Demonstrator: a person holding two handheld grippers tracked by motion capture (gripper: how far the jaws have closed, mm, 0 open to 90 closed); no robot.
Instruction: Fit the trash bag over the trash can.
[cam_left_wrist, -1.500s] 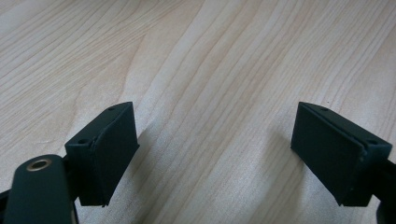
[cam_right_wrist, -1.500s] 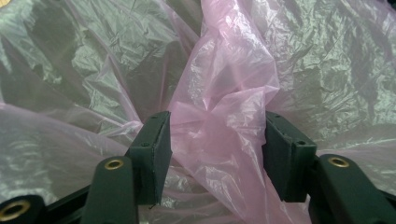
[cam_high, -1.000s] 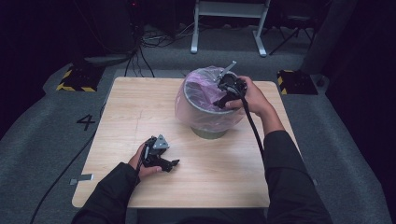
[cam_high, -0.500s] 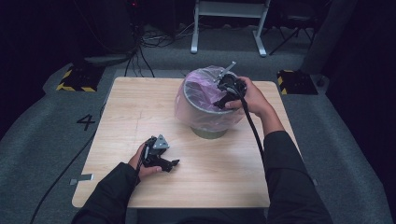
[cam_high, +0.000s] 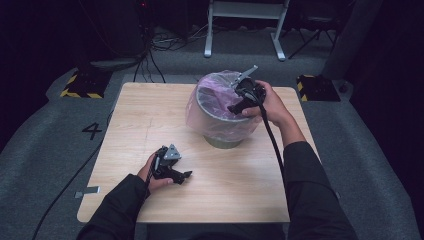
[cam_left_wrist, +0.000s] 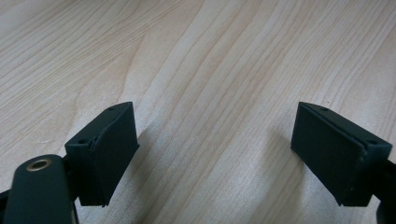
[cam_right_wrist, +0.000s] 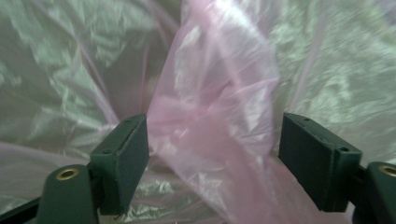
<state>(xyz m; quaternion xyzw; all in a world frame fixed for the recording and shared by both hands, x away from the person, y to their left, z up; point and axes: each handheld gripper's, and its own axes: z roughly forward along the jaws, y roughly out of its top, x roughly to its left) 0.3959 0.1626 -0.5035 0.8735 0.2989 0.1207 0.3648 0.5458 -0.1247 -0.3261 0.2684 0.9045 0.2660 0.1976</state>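
Observation:
A grey round bin (cam_high: 222, 132) stands on the wooden table (cam_high: 145, 115), right of centre, lined with a thin pink plastic bag (cam_high: 212, 95) whose edge is draped over the rim. My right gripper (cam_high: 234, 107) reaches over the bin's right rim and points into it. In the right gripper view its jaws (cam_right_wrist: 212, 158) stand wide apart, with a crumpled fold of the pink bag (cam_right_wrist: 219, 107) loose between them. My left gripper (cam_high: 186, 176) rests low on the table's near left part. It is open (cam_left_wrist: 215, 149), with bare wood between its pads.
The table's left half and its near right corner are bare wood. Behind the table are black cables on the grey floor, a white metal frame (cam_high: 245, 20) and two yellow-and-black striped blocks (cam_high: 80, 85) (cam_high: 317, 87). A "4" (cam_high: 92, 130) marks the floor at left.

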